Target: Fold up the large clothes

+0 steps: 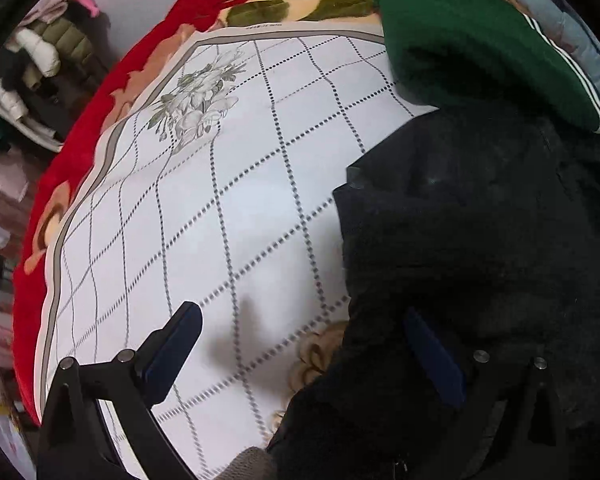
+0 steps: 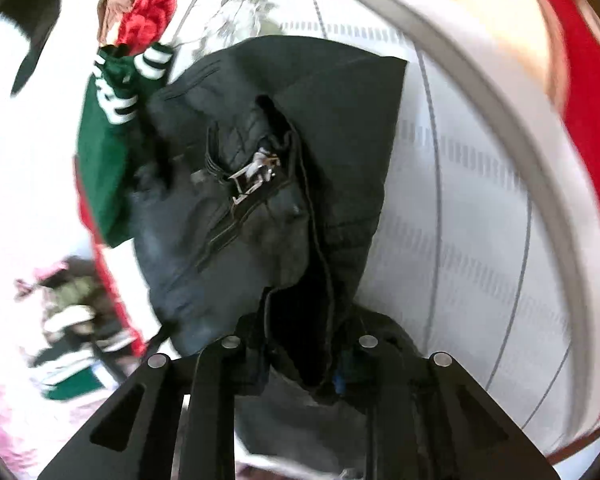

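My left claw (image 1: 300, 354) stands wide open above the bed, pointing steeply down. Its left finger (image 1: 172, 350) hangs over the white bedsheet with a dotted grey grid and a pale flower print (image 1: 204, 208), and its right finger (image 1: 434, 356) lies against the edge of the large black padded jacket (image 1: 480, 240), with nothing pinched between the two. The jacket fills the right side of this view, bunched on the sheet.

My right claw (image 2: 300, 364) is closed on a fold of that same black jacket (image 2: 260, 184); the cloth runs down between the two fingers and hides most of the pads, so only slivers of blue show at either side. The rest of the garment spreads away from the claw, and a shiny metal zip pull (image 2: 254, 178) sits at its middle, beside an open seam.

A dark green knitted garment with white stripes at its cuff (image 1: 480, 48) lies just beyond the jacket, touching its far edge. Under the sheet is a red plush blanket with a cream and green flower pattern (image 1: 112, 92), which shows along the bed's border. More clothes are heaped off the bed at the left of the left wrist view, too blurred to tell apart.
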{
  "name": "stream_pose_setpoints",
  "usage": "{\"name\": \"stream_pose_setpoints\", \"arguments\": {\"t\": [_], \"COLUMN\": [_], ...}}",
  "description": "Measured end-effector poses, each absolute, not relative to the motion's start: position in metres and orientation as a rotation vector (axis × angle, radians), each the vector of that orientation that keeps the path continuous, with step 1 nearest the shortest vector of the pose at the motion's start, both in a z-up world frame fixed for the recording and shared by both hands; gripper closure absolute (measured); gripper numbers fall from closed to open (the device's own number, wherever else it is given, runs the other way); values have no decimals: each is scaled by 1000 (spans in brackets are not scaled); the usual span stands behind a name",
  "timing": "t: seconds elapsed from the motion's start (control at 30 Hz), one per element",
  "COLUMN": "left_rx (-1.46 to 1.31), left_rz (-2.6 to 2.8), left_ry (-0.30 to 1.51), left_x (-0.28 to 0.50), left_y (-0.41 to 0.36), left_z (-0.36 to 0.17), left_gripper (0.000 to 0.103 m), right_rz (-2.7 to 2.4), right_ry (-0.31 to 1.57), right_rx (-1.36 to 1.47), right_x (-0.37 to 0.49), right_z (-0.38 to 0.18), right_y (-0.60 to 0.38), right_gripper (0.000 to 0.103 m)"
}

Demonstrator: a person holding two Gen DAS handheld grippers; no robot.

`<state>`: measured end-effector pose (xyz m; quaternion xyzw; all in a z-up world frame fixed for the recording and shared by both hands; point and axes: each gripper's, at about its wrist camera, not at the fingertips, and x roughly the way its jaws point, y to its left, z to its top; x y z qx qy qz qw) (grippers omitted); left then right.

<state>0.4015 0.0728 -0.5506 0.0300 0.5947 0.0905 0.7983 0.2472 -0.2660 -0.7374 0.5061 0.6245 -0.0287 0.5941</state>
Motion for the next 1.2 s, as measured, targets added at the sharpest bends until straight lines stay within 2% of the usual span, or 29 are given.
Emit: {"name": "stream_pose_setpoints", "arguments": {"t": [0.07, 0.1, 0.13, 0.17, 0.23, 0.4, 0.5, 0.57, 0.63, 0.93, 1.2], "left_rx": [79, 91, 116, 147, 203, 255, 288, 342, 401, 632, 762], "left_rz": [157, 135, 117, 118, 133, 205, 245, 281, 333, 441, 379], "left_ry": [1284, 1283, 1277, 1267, 1243, 1199, 1163, 1139, 1123, 1234, 1270], "left_x": [404, 404, 403, 402, 399, 386, 366, 346, 322, 173, 78], "left_y": [75, 73, 68, 63, 53, 39, 21, 2, -19, -159, -272], "left_z": [-551, -551, -551, -551, -548, -529, -509, -498, -491, -496, -525], "left_gripper": [0, 0, 0, 0, 0, 0, 0, 0, 0, 0, 0], "right_rz": [-105, -147, -214, -276, -299, -250, -206, -172, -137, 10, -2], "right_ry": [1474, 1513, 1571, 1615, 1629, 1587, 1556, 1544, 1543, 1625, 1693], "right_rx": [1204, 1129, 966, 814, 684, 581, 431, 351, 290, 110, 167], "right_x": [228, 224, 222, 219, 221, 240, 251, 252, 247, 217, 195], "right_z": [-741, -746, -751, -758, -761, -723, -698, -687, -684, -688, -705], "right_y": [-262, -259, -254, -248, -241, -235, -226, -222, -229, -299, -361], "right_gripper": [77, 74, 65, 50, 32, 31, 27, 13, 9, 9, 9]}}
